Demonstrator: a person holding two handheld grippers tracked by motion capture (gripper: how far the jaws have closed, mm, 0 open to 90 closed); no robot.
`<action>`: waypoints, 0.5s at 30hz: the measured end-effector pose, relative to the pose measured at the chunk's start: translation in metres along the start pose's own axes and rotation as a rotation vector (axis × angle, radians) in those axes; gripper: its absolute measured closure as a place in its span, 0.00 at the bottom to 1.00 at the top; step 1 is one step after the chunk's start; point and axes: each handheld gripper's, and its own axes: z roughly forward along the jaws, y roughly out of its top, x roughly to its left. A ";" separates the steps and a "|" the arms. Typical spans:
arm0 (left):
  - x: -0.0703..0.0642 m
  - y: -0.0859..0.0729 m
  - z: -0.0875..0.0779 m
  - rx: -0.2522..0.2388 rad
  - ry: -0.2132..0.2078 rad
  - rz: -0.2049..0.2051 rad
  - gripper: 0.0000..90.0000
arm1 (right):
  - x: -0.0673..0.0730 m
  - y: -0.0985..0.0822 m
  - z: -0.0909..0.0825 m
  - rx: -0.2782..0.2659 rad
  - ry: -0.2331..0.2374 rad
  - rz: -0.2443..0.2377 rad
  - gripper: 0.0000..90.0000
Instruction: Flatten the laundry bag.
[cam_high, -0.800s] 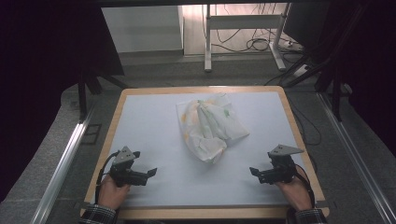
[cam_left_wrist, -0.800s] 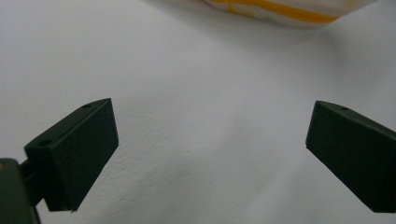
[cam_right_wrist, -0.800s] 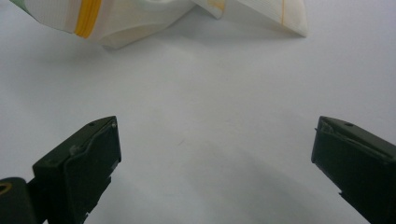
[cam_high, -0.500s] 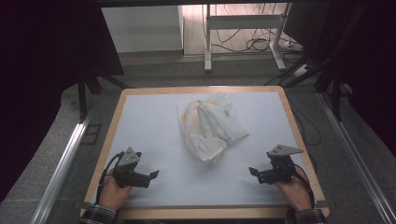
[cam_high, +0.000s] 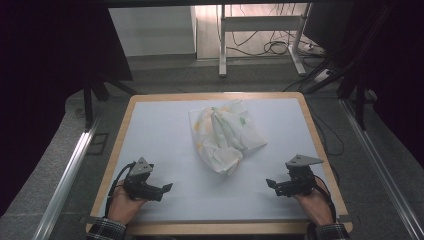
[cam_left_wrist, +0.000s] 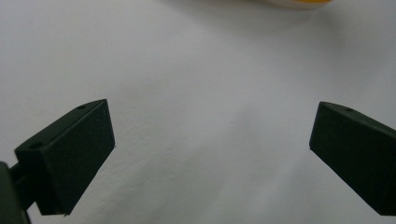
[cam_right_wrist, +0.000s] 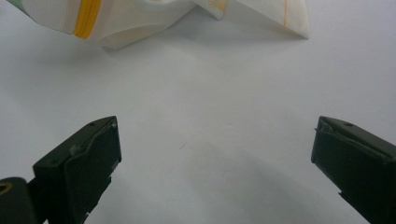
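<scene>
A crumpled white cloth (cam_high: 224, 135) with yellow and green stripes lies bunched near the middle of the white table top (cam_high: 165, 135). My left gripper (cam_high: 167, 188) rests low at the front left, pointing right, open with nothing between its jaws. At the front right my right gripper (cam_high: 270, 183) points left, also open and empty. In the right gripper view the cloth (cam_right_wrist: 140, 18) lies ahead beyond the open jaws, a yellow band across it. In the left gripper view a small edge of the cloth (cam_left_wrist: 299, 3) shows at the top.
The table has a wooden rim (cam_high: 125, 130). Metal rails (cam_high: 70, 170) run along both sides of it. Behind the table stand a white metal frame (cam_high: 260, 25) and loose cables (cam_high: 270, 47) on the floor.
My left gripper has turned a little and shifted slightly toward the table's middle. The right gripper and the cloth have kept still.
</scene>
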 end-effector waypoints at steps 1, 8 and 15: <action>-0.001 0.001 0.000 -0.003 -0.012 0.002 0.00 | 0.000 0.000 0.000 0.002 0.000 0.001 0.02; -0.017 0.015 0.007 -0.011 -0.047 0.049 0.02 | 0.001 0.003 0.003 0.009 -0.017 0.012 0.02; -0.031 0.031 0.013 -0.062 -0.119 0.077 0.04 | 0.002 0.005 0.005 0.007 -0.022 0.018 0.02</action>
